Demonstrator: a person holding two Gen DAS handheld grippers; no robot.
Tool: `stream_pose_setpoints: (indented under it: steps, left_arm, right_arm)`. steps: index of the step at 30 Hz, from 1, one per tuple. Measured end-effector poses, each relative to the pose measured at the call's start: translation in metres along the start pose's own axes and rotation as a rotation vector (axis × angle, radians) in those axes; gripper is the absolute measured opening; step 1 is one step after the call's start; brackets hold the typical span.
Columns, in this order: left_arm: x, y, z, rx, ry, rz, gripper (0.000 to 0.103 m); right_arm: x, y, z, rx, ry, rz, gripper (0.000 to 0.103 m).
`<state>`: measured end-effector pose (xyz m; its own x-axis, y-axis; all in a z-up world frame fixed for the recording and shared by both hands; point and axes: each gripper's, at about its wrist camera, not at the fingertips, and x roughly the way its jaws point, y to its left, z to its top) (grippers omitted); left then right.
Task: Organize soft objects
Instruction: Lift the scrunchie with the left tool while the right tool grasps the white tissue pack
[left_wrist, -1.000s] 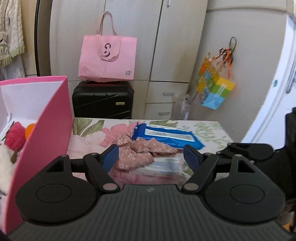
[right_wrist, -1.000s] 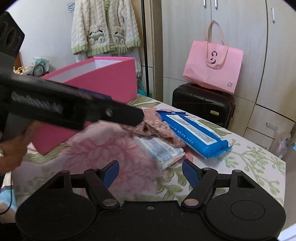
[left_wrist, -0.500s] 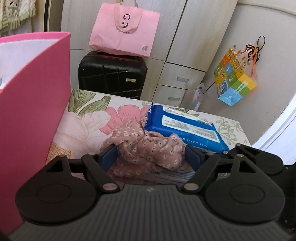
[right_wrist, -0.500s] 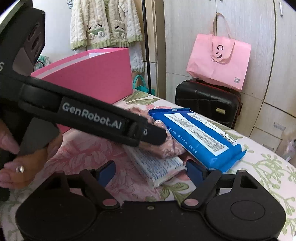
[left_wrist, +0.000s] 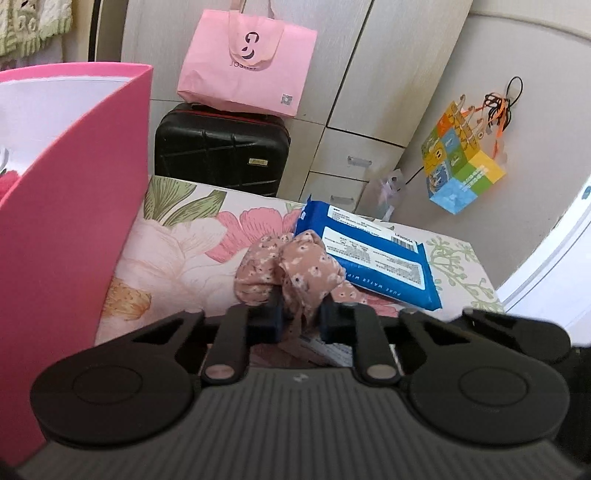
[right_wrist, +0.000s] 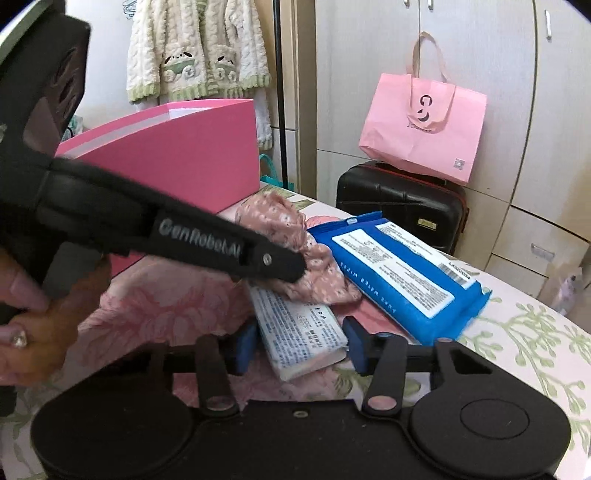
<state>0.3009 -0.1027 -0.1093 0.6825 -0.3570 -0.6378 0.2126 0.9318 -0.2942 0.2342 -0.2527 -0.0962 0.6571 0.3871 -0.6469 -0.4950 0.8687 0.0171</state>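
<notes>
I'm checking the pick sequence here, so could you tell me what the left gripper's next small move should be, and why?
Probably a short lift. The left gripper is already shut on the floral scrunchie, which lies partly on the small tissue pack and against the blue wet wipes pack. Raising it would free it before carrying it toward the open pink box at left. The right gripper brackets the tissue pack, not clamped.

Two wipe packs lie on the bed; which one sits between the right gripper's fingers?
The smaller white pack, partly under the floral cloth, lies within the right gripper; the blue pack lies beyond it.
</notes>
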Motion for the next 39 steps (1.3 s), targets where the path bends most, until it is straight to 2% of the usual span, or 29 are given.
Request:
stream_pose_setpoints:
  steps: [8,11,18,26,34,39]
  left_arm:
    - [-0.023,0.009,-0.012,-0.058,-0.002,-0.029,0.011]
    - [-0.034,0.008,-0.018,-0.049,-0.021,-0.023,0.011]
    - [-0.064,0.009,-0.029,-0.027,-0.085,-0.005,0.011]
    - [-0.093,0.007,-0.047,0.001,-0.092,-0.023,0.011]
    - [-0.123,0.007,-0.077,0.050,-0.101,-0.048,0.011]
    - [-0.133,0.012,-0.092,0.045,-0.077,-0.072,0.011]
  right_arm:
    - [-0.023,0.020,-0.020,0.078,-0.031,-0.050,0.048]
    - [-0.032,0.026,-0.027,0.117,-0.041,-0.053,0.048]
    - [-0.050,0.037,-0.041,0.214,-0.063,-0.122,0.047]
    - [-0.075,0.043,-0.053,0.275,-0.114,-0.169,0.047]
    - [-0.096,0.059,-0.070,0.270,-0.139,-0.209,0.045]
    - [-0.101,0.067,-0.076,0.237,-0.120,-0.196,0.045]
